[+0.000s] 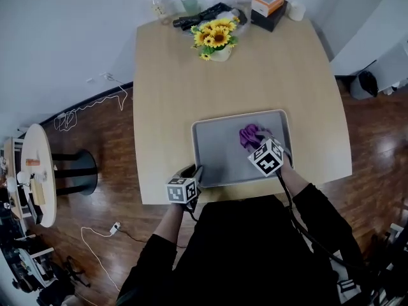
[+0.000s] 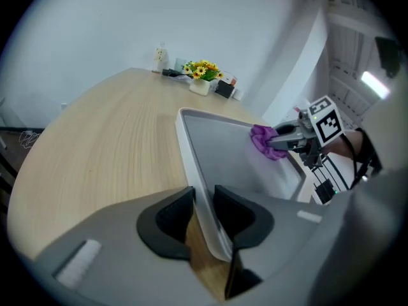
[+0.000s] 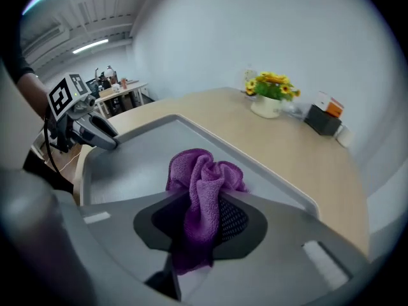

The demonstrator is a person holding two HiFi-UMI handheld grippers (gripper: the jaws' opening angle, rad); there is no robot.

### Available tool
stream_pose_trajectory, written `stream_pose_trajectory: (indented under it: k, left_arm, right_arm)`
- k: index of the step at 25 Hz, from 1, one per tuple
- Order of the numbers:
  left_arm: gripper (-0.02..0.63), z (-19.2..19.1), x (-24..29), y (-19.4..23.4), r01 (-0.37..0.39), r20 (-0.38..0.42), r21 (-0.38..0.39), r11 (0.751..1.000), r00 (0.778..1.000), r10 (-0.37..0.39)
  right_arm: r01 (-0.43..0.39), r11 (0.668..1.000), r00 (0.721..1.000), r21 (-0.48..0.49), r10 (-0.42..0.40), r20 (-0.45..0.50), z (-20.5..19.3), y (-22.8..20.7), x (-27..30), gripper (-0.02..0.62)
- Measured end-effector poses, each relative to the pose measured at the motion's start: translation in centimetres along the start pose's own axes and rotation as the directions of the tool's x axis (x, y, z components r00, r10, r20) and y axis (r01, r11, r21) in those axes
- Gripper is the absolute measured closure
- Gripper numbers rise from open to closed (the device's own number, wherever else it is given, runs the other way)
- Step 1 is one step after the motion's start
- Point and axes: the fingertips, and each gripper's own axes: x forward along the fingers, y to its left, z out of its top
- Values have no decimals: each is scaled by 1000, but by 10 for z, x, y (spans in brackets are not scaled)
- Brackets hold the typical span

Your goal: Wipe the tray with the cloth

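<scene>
A grey tray lies near the front edge of the wooden table. My left gripper is at the tray's front-left corner. In the left gripper view its jaws are shut on the tray rim, which runs between the two pads. A crumpled purple cloth rests on the right part of the tray. My right gripper is shut on it. The cloth bulges out ahead of the right gripper's pads and touches the tray floor.
A vase of yellow flowers, an orange-topped box on a black box, a glass, a bottle and a black object stand along the table's far edge. A small round table and cables lie on the floor to the left.
</scene>
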Motion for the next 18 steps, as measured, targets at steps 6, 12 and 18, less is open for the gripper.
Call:
stream_pose_trajectory:
  k: [6,12,18]
  left_arm:
    - [518,1,1,-3,-30,-11,-14,999,999,30]
    - [520,1,4,-6,-48,-8,-12,999,999,48]
    - [520,2,4,-7,-30,21,6,1000,999,30]
  right_arm:
    - [153,987,983,41,-147,-111,-79,-74,-51,505]
    - [184,983,972,-11,-183,-150,-79,-74,-45,506]
    - [134,991,987,-17,-135,-84,-40,-32,-26,505]
